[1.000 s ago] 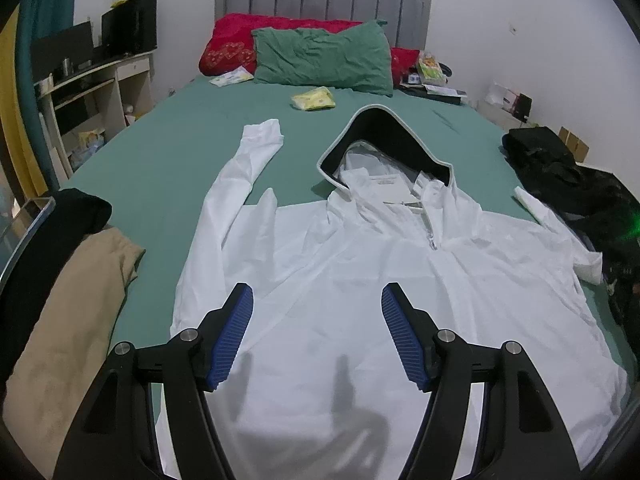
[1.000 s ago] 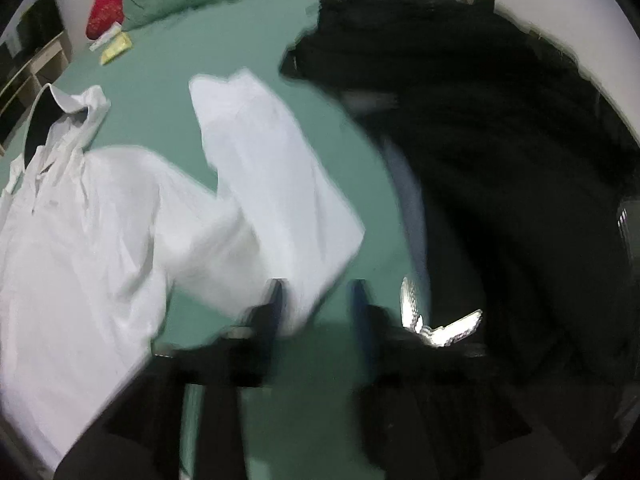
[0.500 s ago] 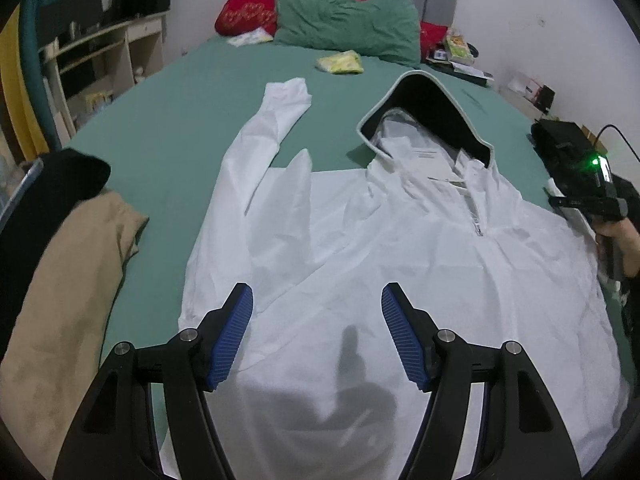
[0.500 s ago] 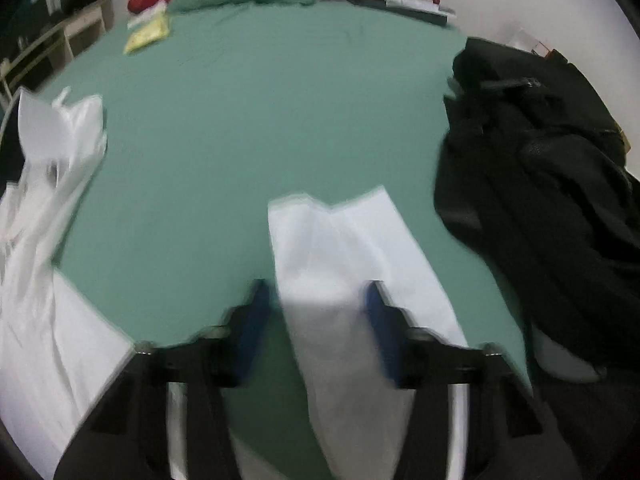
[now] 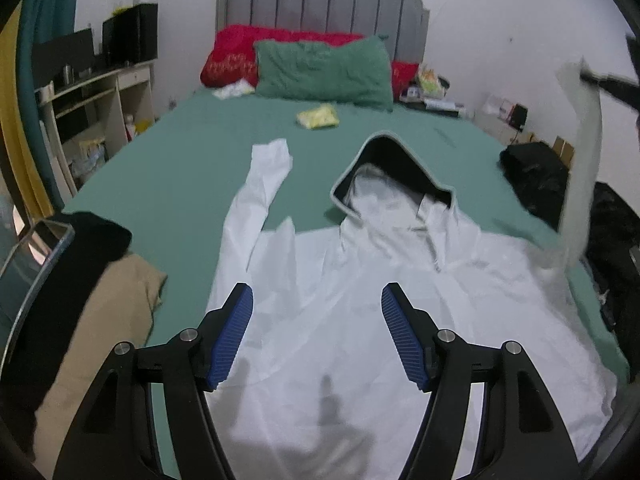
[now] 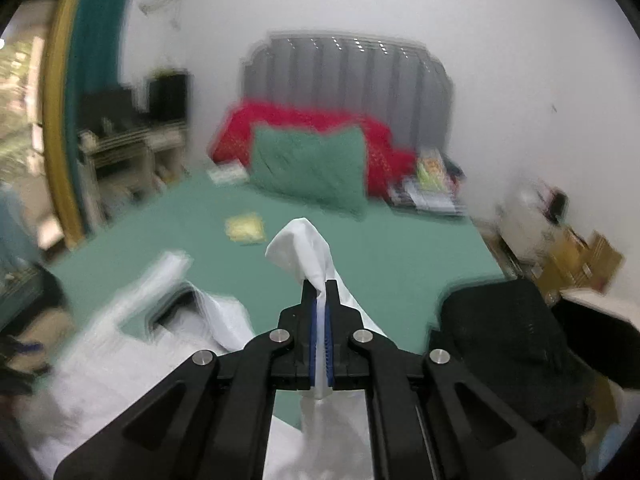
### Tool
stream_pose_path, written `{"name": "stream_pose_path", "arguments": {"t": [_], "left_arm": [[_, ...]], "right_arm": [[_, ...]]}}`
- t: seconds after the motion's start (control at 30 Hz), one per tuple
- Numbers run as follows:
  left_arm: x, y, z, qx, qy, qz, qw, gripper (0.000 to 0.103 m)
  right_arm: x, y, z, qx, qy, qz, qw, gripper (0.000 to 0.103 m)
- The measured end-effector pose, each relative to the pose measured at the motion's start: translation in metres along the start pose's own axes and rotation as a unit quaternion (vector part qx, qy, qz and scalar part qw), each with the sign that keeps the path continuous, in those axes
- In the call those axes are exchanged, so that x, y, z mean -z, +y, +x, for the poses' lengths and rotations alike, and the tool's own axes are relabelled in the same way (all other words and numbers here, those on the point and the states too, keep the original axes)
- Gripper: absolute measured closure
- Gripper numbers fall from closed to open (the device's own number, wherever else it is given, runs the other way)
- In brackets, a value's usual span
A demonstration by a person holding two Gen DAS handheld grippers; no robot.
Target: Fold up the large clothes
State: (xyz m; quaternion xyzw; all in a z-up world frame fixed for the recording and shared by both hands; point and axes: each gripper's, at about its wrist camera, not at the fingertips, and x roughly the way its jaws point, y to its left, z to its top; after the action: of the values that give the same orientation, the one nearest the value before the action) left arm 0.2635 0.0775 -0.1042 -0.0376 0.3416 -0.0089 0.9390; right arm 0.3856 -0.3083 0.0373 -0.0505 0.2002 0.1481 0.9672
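Note:
A white hooded jacket (image 5: 360, 304) lies face up on the green bed (image 5: 168, 184), hood (image 5: 392, 164) toward the headboard, its left sleeve (image 5: 260, 188) stretched out flat. My left gripper (image 5: 316, 320) is open and empty, hovering over the jacket's lower body. My right gripper (image 6: 319, 292) is shut on the jacket's right sleeve (image 6: 304, 248) and holds it raised above the bed. In the left wrist view that sleeve (image 5: 580, 152) hangs up at the right, with the right gripper (image 5: 600, 78) at its top.
A tan garment (image 5: 100, 320) and a black one (image 5: 80, 240) lie at the bed's left edge. Black clothes (image 5: 536, 176) are piled at the right edge. A green pillow (image 5: 324, 72), red pillows (image 5: 232, 52) and a yellow packet (image 5: 318, 117) sit near the headboard. Shelves (image 5: 100, 96) stand left.
My right gripper has closed on the right sleeve and lifted it well above the bed. My left gripper has stayed open over the jacket, tilting up slightly.

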Motion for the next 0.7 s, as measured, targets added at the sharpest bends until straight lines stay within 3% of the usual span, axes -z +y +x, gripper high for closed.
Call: {"name": "stream_pose_path", "arguments": {"t": [0.1,0.27,0.37,0.7], "left_arm": [[0.001,0.007,-0.011,-0.005,-0.01,-0.001,0.9999,0.033],[0.011,0.036,-0.016,-0.007,-0.001,-0.034,0.9994,0.033],[0.014,0.053,-0.016,-0.011,0.006,-0.055,0.9984,0.033],[0.017,0.09,-0.002,-0.03,0.032,-0.1,0.994,0.033]], "right_arm": [[-0.027,0.039,-0.028,-0.052,-0.029,-0.002,0.998,0.099],[-0.019,0.115,-0.018,-0.116,-0.027,-0.018,0.993,0.099],[0.009,0.161,0.01,-0.155,-0.003,-0.017,0.988,0.099],[0.156,0.291,0.115,-0.243,0.124,0.004,0.962,0.099]]}}
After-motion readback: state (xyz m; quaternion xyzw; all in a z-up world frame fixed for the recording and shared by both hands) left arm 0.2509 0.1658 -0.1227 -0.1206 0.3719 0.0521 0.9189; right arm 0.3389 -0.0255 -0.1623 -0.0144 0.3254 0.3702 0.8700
